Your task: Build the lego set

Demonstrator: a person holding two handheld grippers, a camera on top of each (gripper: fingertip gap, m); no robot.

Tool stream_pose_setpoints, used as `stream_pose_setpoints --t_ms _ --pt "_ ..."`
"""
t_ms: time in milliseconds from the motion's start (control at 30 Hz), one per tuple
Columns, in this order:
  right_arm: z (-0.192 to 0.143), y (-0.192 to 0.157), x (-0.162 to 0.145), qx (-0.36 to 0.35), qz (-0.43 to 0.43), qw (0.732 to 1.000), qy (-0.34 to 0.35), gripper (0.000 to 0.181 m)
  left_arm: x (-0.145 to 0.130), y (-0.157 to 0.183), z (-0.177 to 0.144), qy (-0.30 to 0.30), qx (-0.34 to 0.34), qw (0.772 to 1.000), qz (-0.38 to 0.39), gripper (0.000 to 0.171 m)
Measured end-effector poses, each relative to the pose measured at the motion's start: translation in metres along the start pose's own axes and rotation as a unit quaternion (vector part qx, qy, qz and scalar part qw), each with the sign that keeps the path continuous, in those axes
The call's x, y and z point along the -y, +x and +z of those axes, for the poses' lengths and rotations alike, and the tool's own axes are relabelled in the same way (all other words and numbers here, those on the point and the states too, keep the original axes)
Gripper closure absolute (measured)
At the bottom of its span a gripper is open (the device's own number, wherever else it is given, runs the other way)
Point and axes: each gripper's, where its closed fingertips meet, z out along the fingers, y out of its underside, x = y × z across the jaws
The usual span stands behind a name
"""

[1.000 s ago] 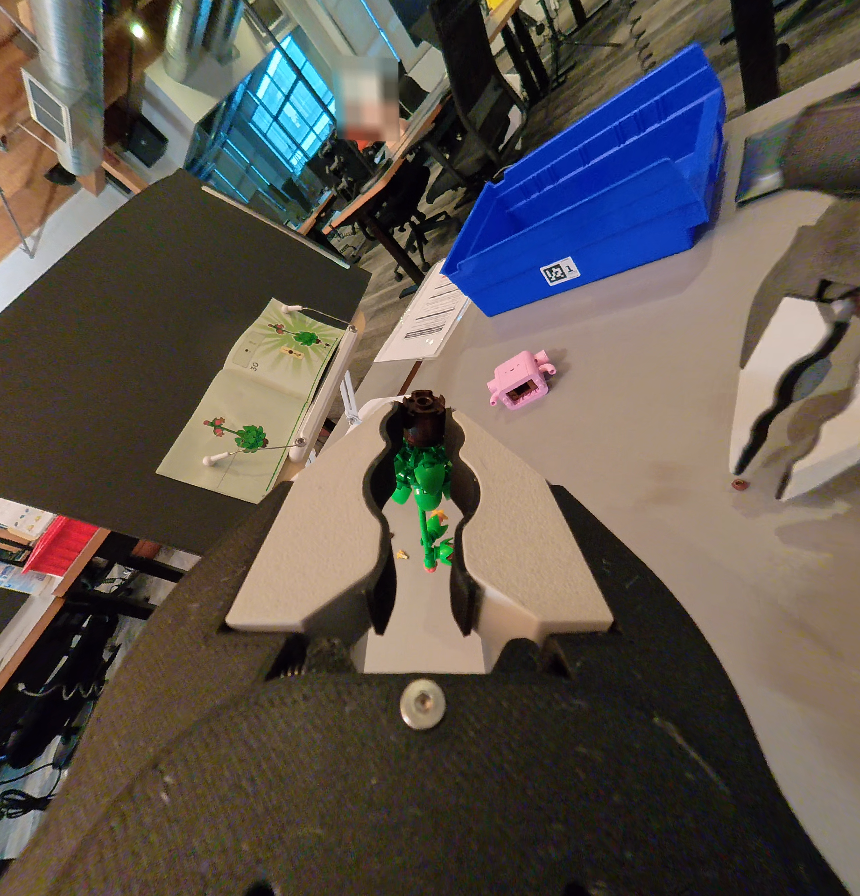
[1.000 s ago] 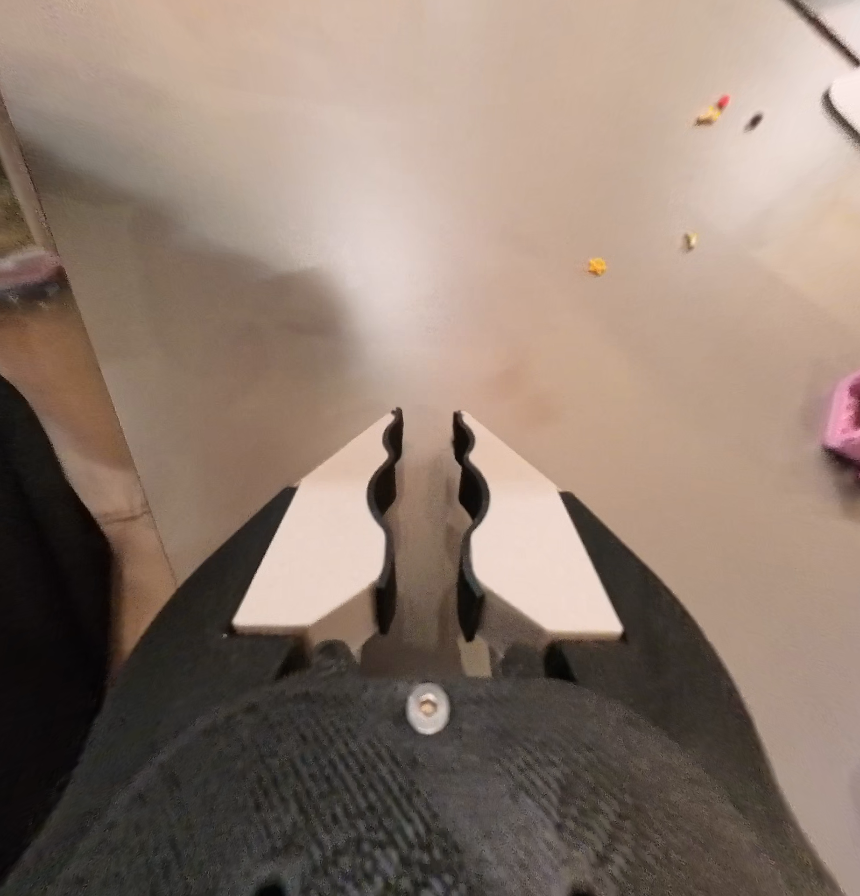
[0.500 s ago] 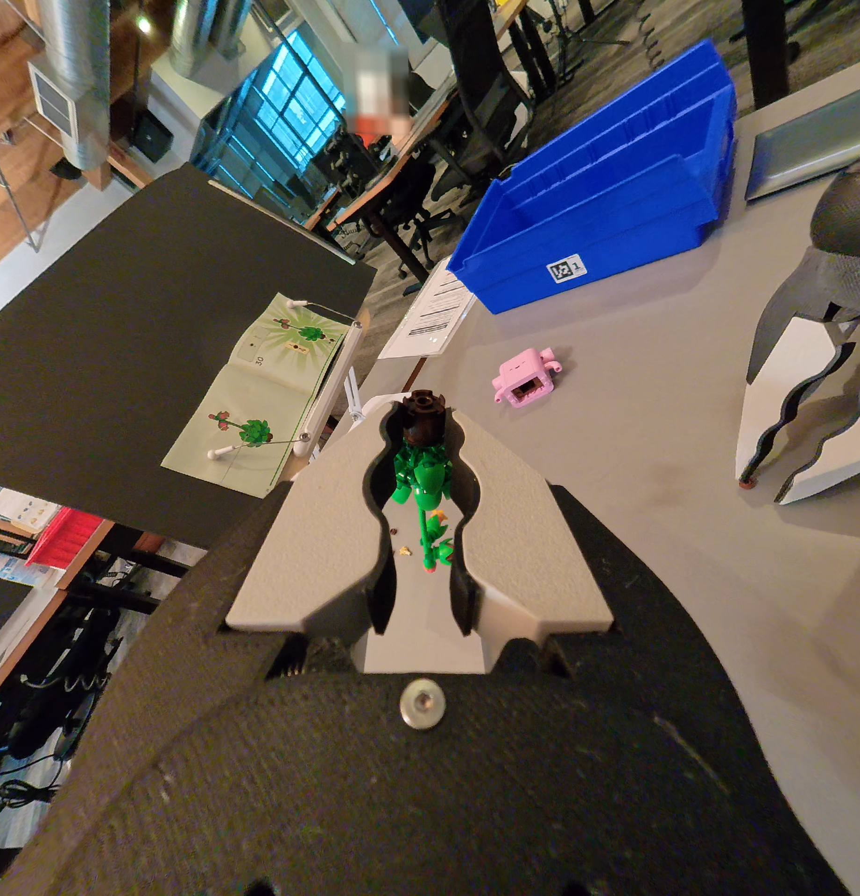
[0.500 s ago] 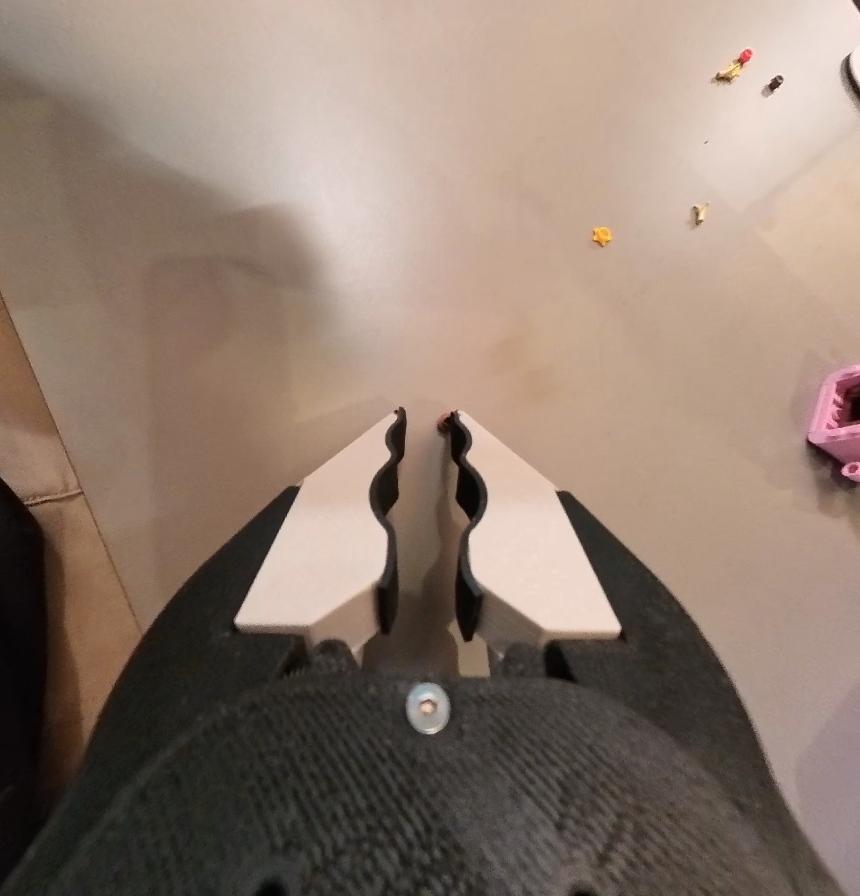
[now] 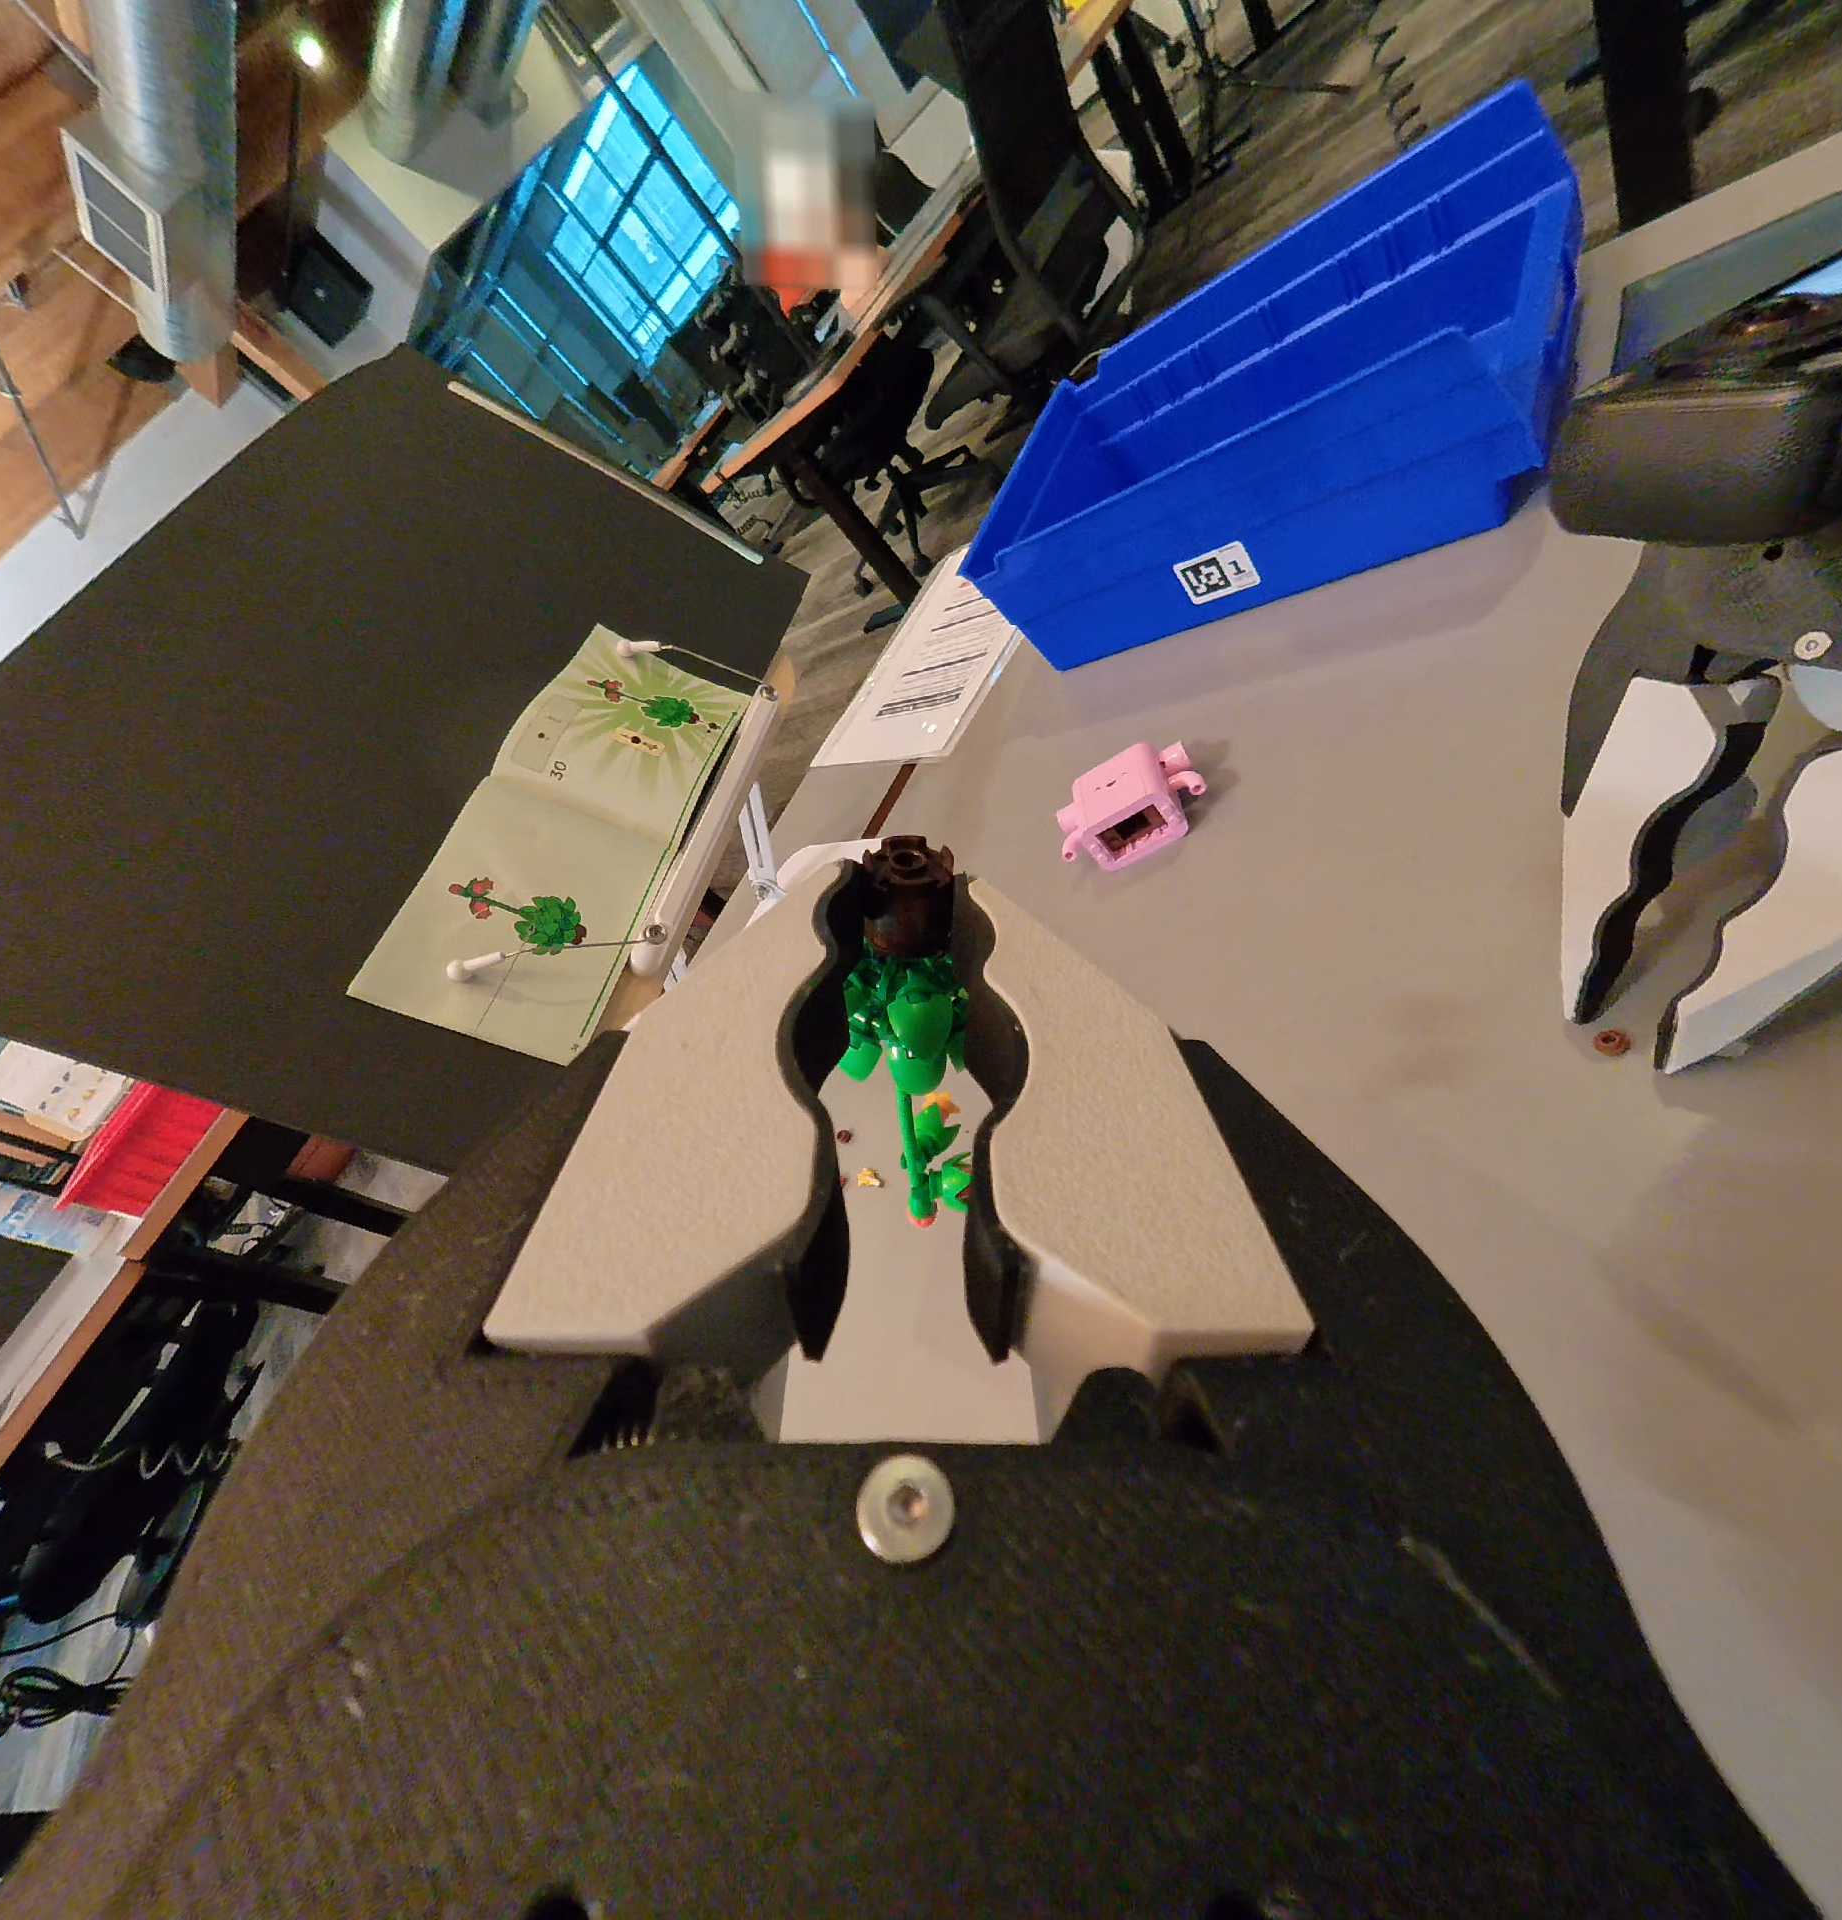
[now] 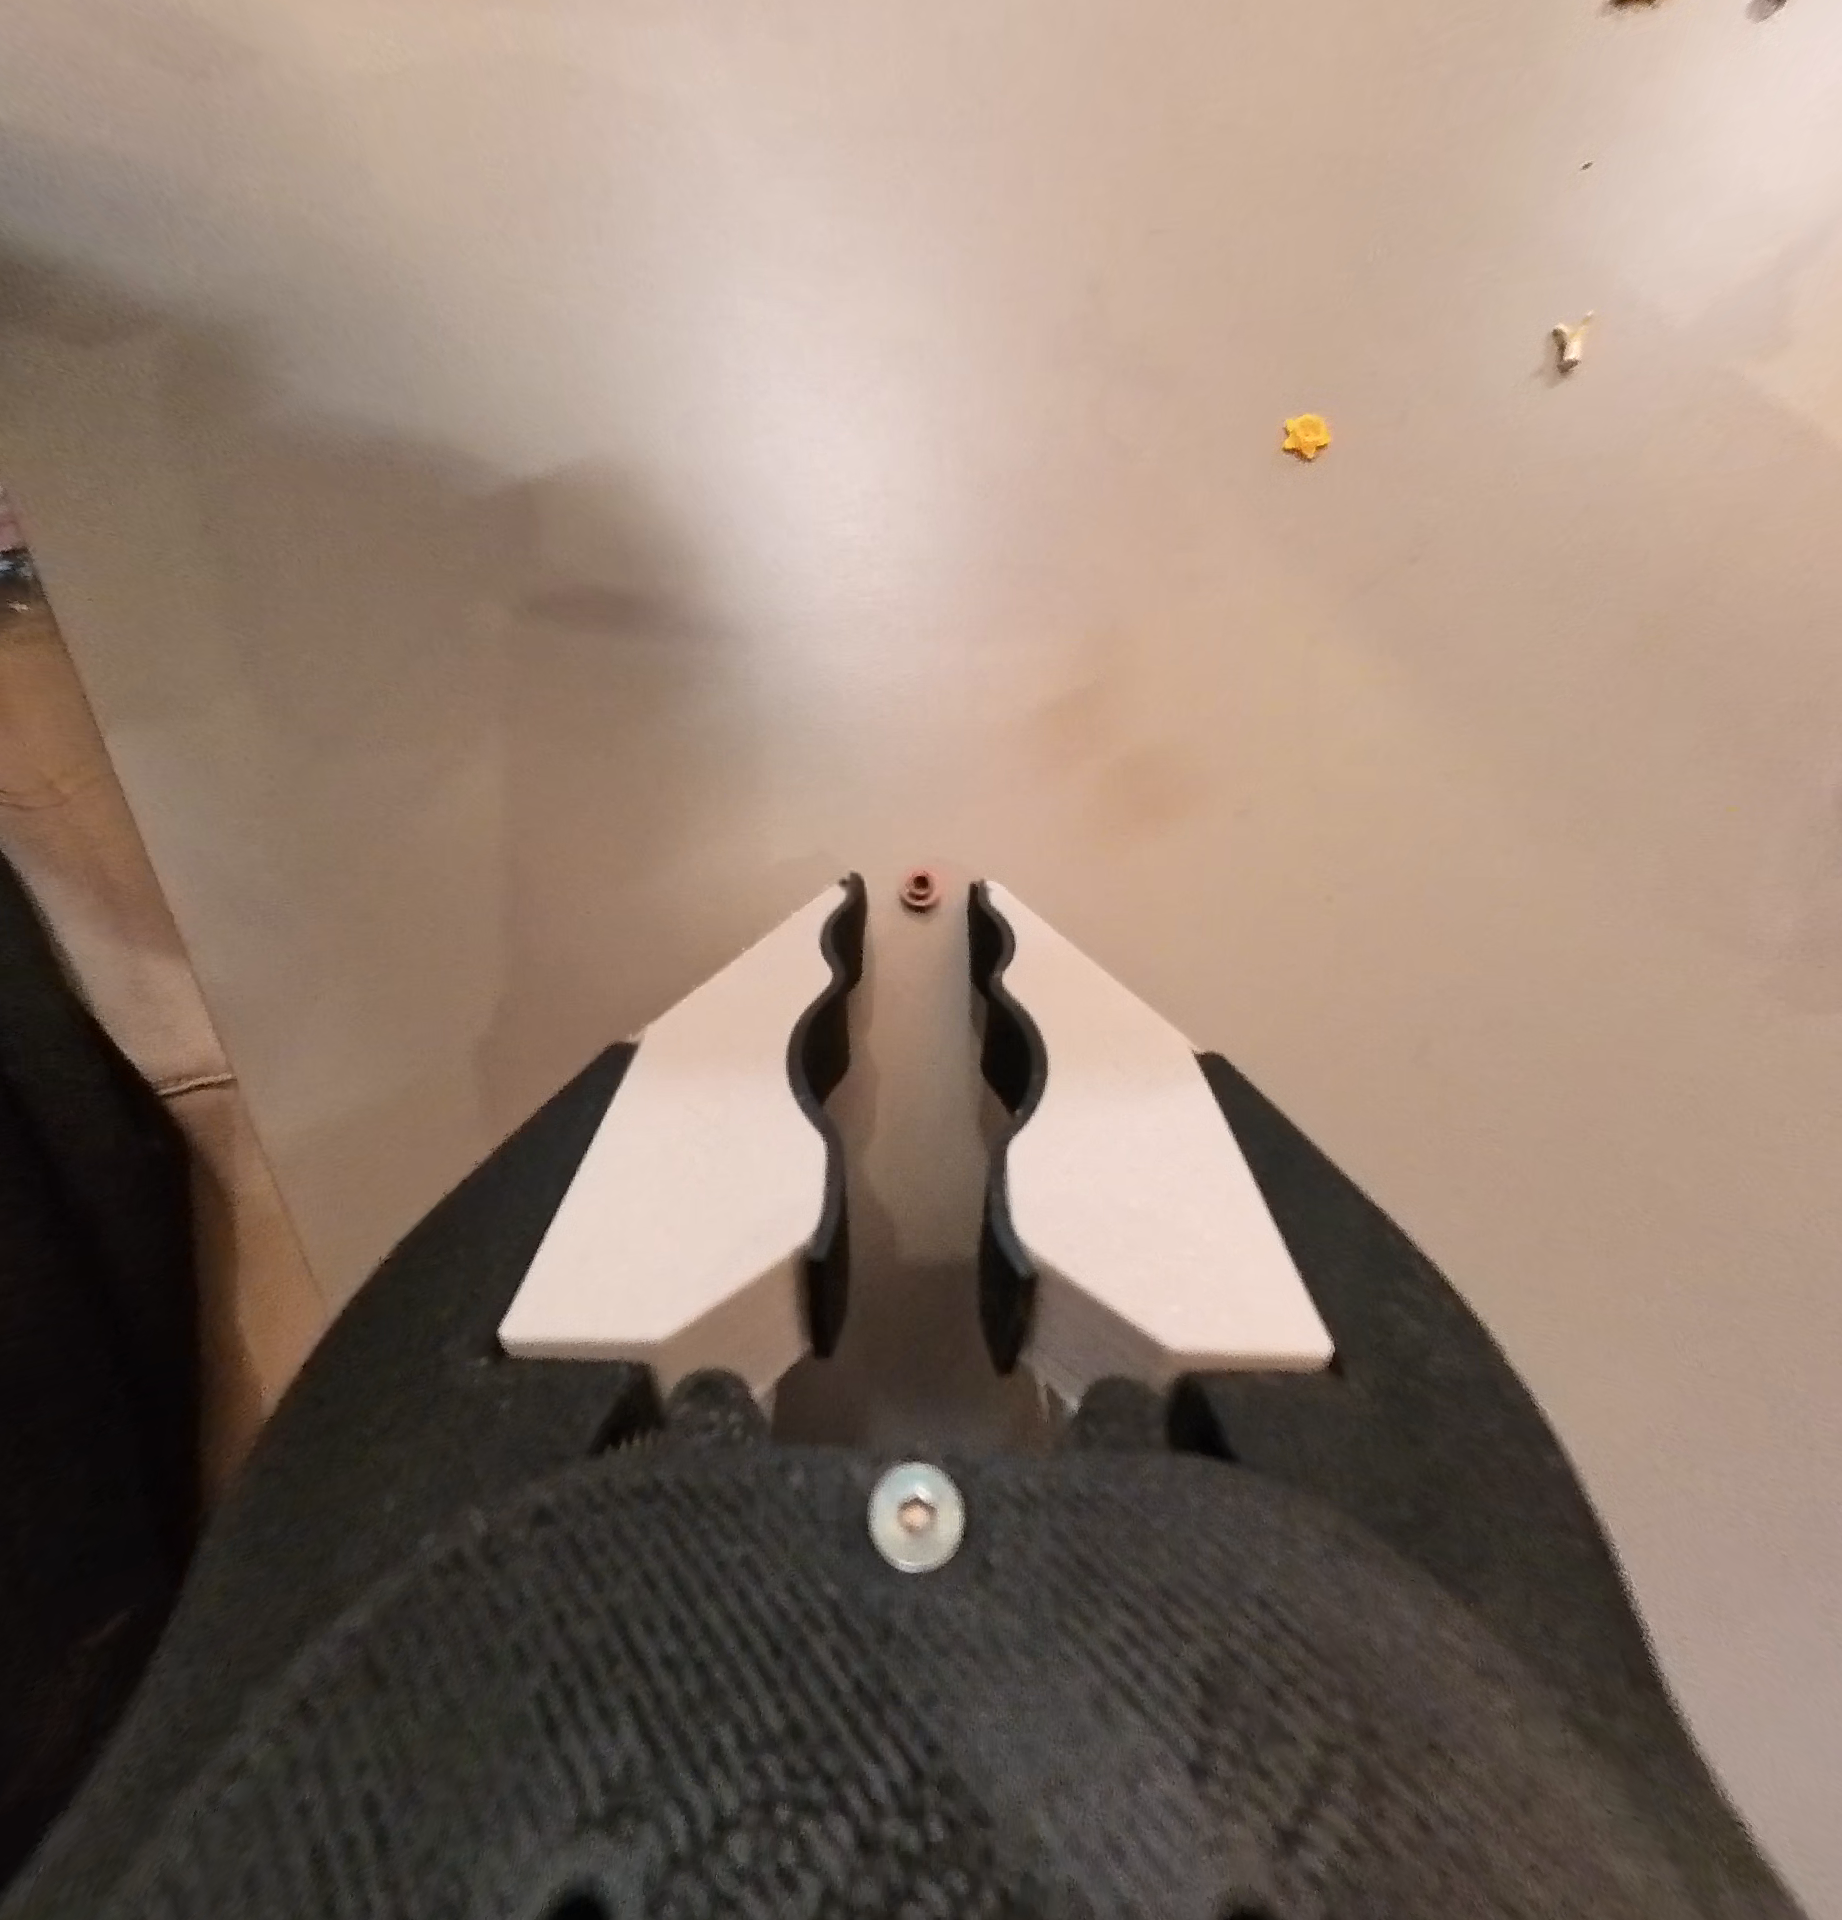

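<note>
Left wrist view: the left gripper (image 5: 904, 894) is clamped on the dark brown top of the green lego plant (image 5: 904, 1023), held above the table (image 5: 1364, 1195) near its far-left edge. Right wrist view: the right gripper (image 6: 915, 896) stands slightly apart, its tips either side of a small red-brown stud (image 6: 919, 892) lying on the table (image 6: 896, 416).

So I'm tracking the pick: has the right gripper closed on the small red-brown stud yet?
No, the small red-brown stud lies on the table between the open tips of the right gripper, touching neither.

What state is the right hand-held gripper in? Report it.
Open: the right hand-held gripper shows a gap between its fingertips, the small brown stud lying ungripped there.
</note>
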Motion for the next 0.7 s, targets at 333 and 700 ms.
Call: stream_pose_setpoints --t_ms 333,700 --pt "0.002 -0.007 0.004 -0.013 -0.043 0.999 0.002 0.165 -0.003 0.001 0.002 -0.003 -0.002 1.000 -0.001 0.157" --pt "0.005 -0.009 0.007 -0.005 -0.043 0.999 -0.004 0.163 -0.004 0.000 0.001 -0.003 -0.001 1.000 -0.002 0.157"
